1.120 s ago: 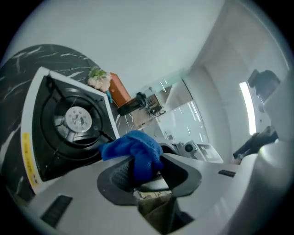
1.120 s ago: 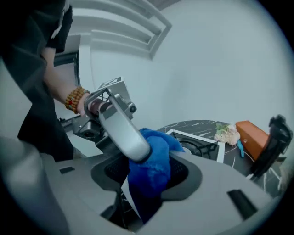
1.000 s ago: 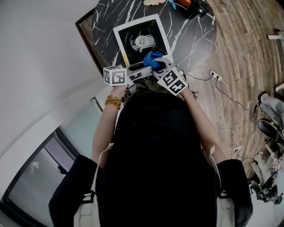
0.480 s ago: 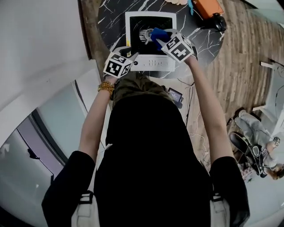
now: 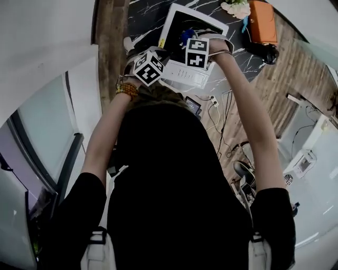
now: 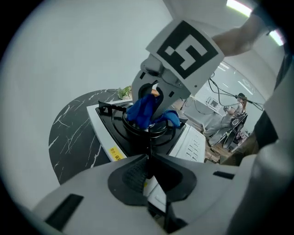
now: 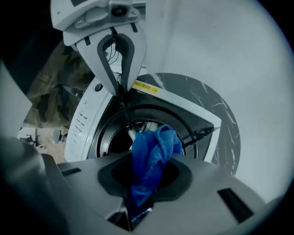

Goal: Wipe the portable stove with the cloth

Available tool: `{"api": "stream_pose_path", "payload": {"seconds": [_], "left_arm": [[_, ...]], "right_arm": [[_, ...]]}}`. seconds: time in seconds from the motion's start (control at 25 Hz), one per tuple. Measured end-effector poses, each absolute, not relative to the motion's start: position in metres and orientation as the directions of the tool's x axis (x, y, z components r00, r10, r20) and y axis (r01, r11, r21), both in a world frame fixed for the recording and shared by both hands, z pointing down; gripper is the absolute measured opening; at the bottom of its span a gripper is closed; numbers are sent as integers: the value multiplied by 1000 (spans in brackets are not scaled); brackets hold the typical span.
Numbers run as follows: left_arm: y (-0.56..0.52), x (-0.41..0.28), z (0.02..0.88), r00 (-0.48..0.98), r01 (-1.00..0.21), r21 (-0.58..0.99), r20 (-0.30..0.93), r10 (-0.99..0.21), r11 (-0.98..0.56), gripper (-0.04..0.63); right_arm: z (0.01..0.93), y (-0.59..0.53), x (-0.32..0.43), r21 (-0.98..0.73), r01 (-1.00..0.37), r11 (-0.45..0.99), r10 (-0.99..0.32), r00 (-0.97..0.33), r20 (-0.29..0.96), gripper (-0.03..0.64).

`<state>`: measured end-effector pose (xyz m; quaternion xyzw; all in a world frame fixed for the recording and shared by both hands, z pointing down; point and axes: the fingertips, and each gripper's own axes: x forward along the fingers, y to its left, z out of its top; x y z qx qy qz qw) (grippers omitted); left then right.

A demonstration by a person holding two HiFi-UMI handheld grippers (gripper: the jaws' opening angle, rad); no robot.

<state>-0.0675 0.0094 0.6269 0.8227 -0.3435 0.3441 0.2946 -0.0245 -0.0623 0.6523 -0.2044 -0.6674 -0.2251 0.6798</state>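
In the head view we see the portable stove (image 5: 182, 76) on the dark marbled table (image 5: 141, 16), the blue cloth (image 5: 185, 36) above its black top. In the left gripper view the left gripper (image 6: 148, 170) has just closed, jaws together on nothing, near the stove's front corner. In the right gripper view the right gripper (image 7: 138, 190), its jaws just closing further, pinches the cloth by a bunched fold; we judge it soft, light and limp, so this hold suits.
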Motion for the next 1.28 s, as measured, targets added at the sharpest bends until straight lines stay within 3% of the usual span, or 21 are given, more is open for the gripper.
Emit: {"api": "stream_pose_path", "payload": {"seconds": [0.08, 0.12, 0.24, 0.36, 0.48, 0.64, 0.72, 0.8, 0.88, 0.92, 1.0, 1.16, 1.2, 1.28], "left_arm": [[9, -67, 627, 532, -755, 246, 771, -350, -608, 34], [8, -66, 626, 536, -750, 248, 770, -345, -613, 34], [6, -67, 627, 533, -741, 229, 773, -345, -631, 32], [11, -64, 628, 521, -719, 203, 791, -321, -665, 29], [11, -64, 629, 516, -683, 195, 811, -276, -704, 28], [9, -65, 628, 507, -649, 174, 825, -251, -740, 29], [9, -65, 627, 498, -655, 173, 831, -248, -736, 29], [11, -64, 628, 485, -652, 165, 840, -241, -740, 29], [16, -61, 627, 500, -614, 156, 835, -228, -774, 34], [19, -57, 624, 521, -583, 146, 822, -229, -800, 111], [22, -50, 606, 561, -532, 94, 783, -267, -842, 174], [32, -21, 543, 650, -468, -2, 677, -346, -884, 262], [40, -10, 529, 675, -402, -32, 665, -319, -915, 298], [59, 12, 514, 684, -204, -124, 692, -232, -971, 304]], "right_arm": [[654, -63, -28, -72, 564, 823, 34, 78, 996, 67], [653, -65, -28, -126, 491, 862, 97, 84, 992, 66], [647, -67, -25, -267, 82, 960, 270, -17, 963, 58], [646, -81, -31, -203, -261, 944, 154, -197, 968, 57], [648, -91, -28, -233, -550, 802, 88, -276, 957, 55], [645, -101, -31, -314, -753, 578, 32, -364, 931, 52], [639, -102, -33, -365, -775, 516, -26, -440, 898, 55], [615, -108, -35, -602, -720, 346, -118, -669, 734, 60], [561, -118, -27, -880, -445, 167, -306, -872, 382, 61], [530, -118, -16, -945, -300, 134, -401, -888, 225, 61], [488, -103, 13, -963, -203, 177, -495, -864, 91, 61], [471, -18, 35, -916, -208, 344, -328, -940, 90, 61], [474, 7, 29, -920, -178, 348, -257, -962, 88, 61], [480, 48, 8, -940, -87, 331, -122, -991, 49, 61]]}}
